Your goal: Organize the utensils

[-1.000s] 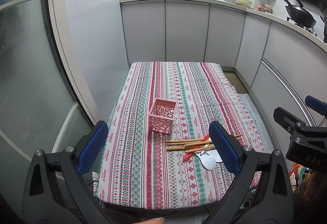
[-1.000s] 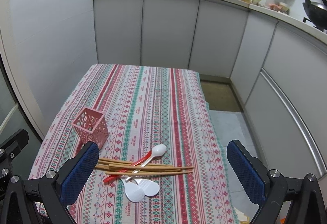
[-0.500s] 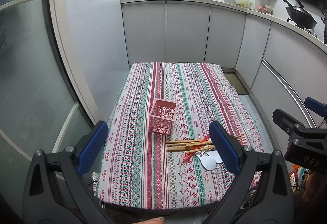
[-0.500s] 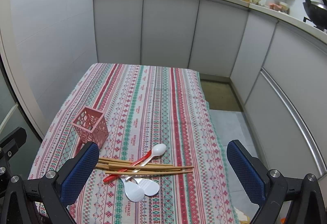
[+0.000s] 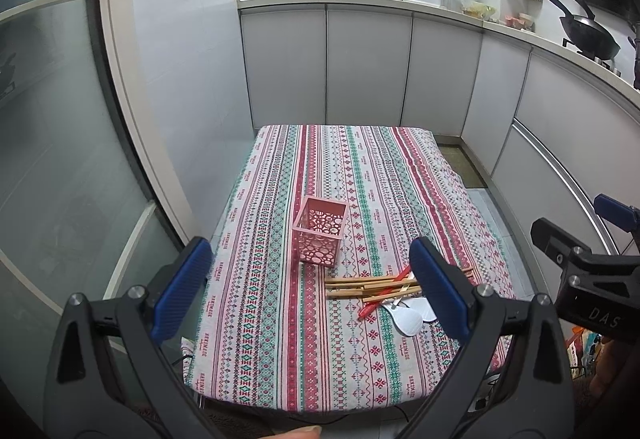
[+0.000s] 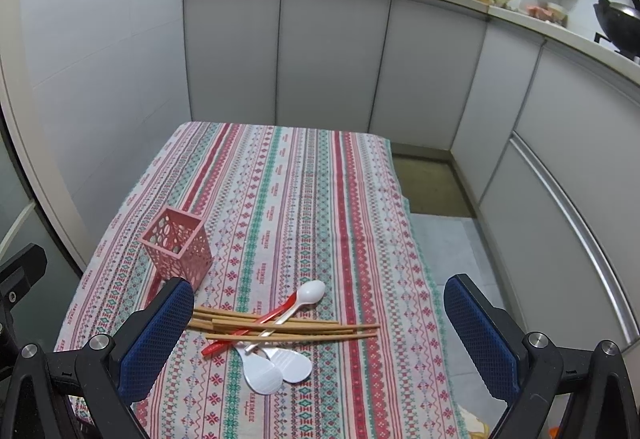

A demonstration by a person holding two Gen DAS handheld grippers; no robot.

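Note:
A pink perforated holder (image 5: pixel 319 235) (image 6: pixel 177 245) stands upright and empty on the striped tablecloth (image 5: pixel 352 175) (image 6: pixel 296 191). To its right lies a pile of wooden chopsticks (image 5: pixel 360 285) (image 6: pixel 280 327), a red spoon (image 6: pixel 256 331) and white spoons (image 6: pixel 272 367) (image 5: pixel 406 317). My left gripper (image 5: pixel 308 283) is open, held above the table's near edge, nothing between its fingers. My right gripper (image 6: pixel 320 335) is open too, hovering in front of the utensil pile. The right gripper's body (image 5: pixel 580 271) shows at the right of the left wrist view.
White cabinets (image 6: pixel 332 59) and a counter with sink, plants and a wok (image 5: pixel 588 39) curve around the back and right. A glass door (image 5: pixel 60 159) stands at the left. A floor gap (image 6: pixel 432 183) runs along the table's right side.
Almost nothing: the right gripper's body has drifted slightly lower in the left wrist view. Holder and utensils lie where they were.

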